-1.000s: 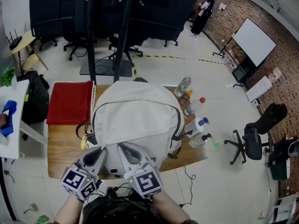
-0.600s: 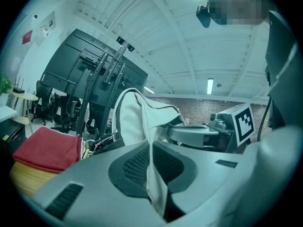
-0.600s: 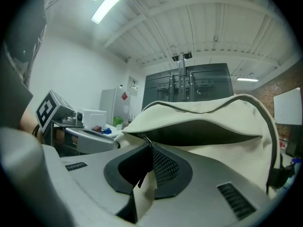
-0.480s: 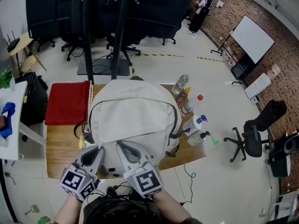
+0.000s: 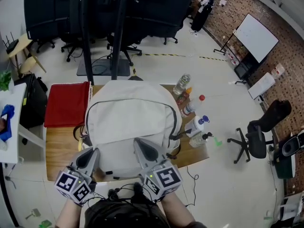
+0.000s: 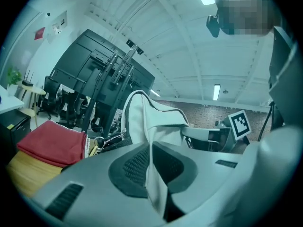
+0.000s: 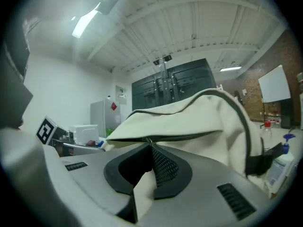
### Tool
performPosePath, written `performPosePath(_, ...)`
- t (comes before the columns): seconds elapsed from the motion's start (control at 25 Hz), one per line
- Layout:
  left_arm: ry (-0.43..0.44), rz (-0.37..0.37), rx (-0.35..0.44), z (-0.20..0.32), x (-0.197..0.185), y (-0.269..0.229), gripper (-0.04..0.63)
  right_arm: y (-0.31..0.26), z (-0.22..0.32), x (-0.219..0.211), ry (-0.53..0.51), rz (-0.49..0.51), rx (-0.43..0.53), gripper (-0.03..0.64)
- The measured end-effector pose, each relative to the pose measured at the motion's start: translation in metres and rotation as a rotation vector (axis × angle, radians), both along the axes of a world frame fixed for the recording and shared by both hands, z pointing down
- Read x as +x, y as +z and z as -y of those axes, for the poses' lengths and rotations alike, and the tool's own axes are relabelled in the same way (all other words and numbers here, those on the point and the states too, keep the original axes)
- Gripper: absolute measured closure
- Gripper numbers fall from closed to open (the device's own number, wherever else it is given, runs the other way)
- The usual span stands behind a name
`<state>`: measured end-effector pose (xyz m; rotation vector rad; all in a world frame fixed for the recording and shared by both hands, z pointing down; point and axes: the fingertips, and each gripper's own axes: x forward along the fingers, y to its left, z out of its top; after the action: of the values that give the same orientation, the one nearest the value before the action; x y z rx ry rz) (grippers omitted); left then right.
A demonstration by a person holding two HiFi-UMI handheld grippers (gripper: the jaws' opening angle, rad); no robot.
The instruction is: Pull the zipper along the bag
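A cream backpack (image 5: 130, 122) lies flat on the wooden table (image 5: 59, 148), its dark zipper line (image 5: 133, 100) curving round the front panel. My left gripper (image 5: 91, 154) is at the bag's near left edge; in the left gripper view the gripper (image 6: 150, 145) is shut on a fold of the backpack's (image 6: 151, 112) cream fabric. My right gripper (image 5: 141, 145) sits at the near edge, right of centre. In the right gripper view that gripper (image 7: 150, 145) is shut on a cream tab at the zipper line, under the backpack's (image 7: 199, 112) flap.
A red cloth (image 5: 66, 103) lies on the table's left part. Bottles (image 5: 183, 84) and spray bottles (image 5: 199, 125) stand along the bag's right side. Behind the table stands a black stand (image 5: 102, 32), with an office chair (image 5: 259, 137) on the floor to the right.
My right gripper has moved rightward along the bag's near edge, still shut. The left gripper has stayed in nearly the same spot.
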<state>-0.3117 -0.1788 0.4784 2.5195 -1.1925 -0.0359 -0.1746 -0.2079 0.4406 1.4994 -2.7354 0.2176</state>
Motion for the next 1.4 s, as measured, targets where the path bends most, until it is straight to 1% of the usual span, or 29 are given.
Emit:
performPosePath(0.2, -0.008, 0.004, -0.005, 0.002, -0.001, 0.002, 0.566, -0.008, 0.007, 0.071, 0.157, 0.009, 0.002, 0.598)
performPosePath(0.28, -0.013, 0.004, -0.007, 0.003, 0.0, 0.002, 0.566, -0.01, 0.008, 0.091, 0.203, -0.005, 0.009, 0.598)
performPosePath(0.36, -0.01, 0.006, -0.007, 0.003, 0.003, 0.002, 0.566, -0.012, 0.008, 0.104, 0.224, -0.032, 0.019, 0.597)
performPosePath(0.44, -0.011, 0.011, -0.01, 0.002, 0.006, 0.002, 0.566, -0.012, 0.007, 0.109, 0.224, -0.05, 0.026, 0.597)
performPosePath(0.8, -0.044, 0.007, -0.014, 0.0, 0.01, 0.004, 0.566, -0.01, 0.004, 0.112, 0.201, -0.034, 0.037, 0.597)
performPosePath(0.96, -0.058, 0.014, -0.015, -0.004, 0.012, 0.003, 0.565, -0.01, -0.001, 0.109, 0.157, -0.012, 0.039, 0.597)
performPosePath(1.12, -0.072, 0.023, -0.01, -0.006, 0.012, 0.003, 0.565, -0.009, -0.003, 0.105, 0.13, -0.023, 0.052, 0.598)
performPosePath(1.28, -0.094, 0.006, 0.002, -0.008, 0.015, 0.001, 0.559, -0.01, -0.004, 0.106, 0.14, -0.013, 0.063, 0.598)
performPosePath(1.4, -0.12, 0.024, 0.019, -0.011, 0.016, -0.002, 0.537, -0.01, -0.006, 0.107, 0.15, -0.013, 0.07, 0.597)
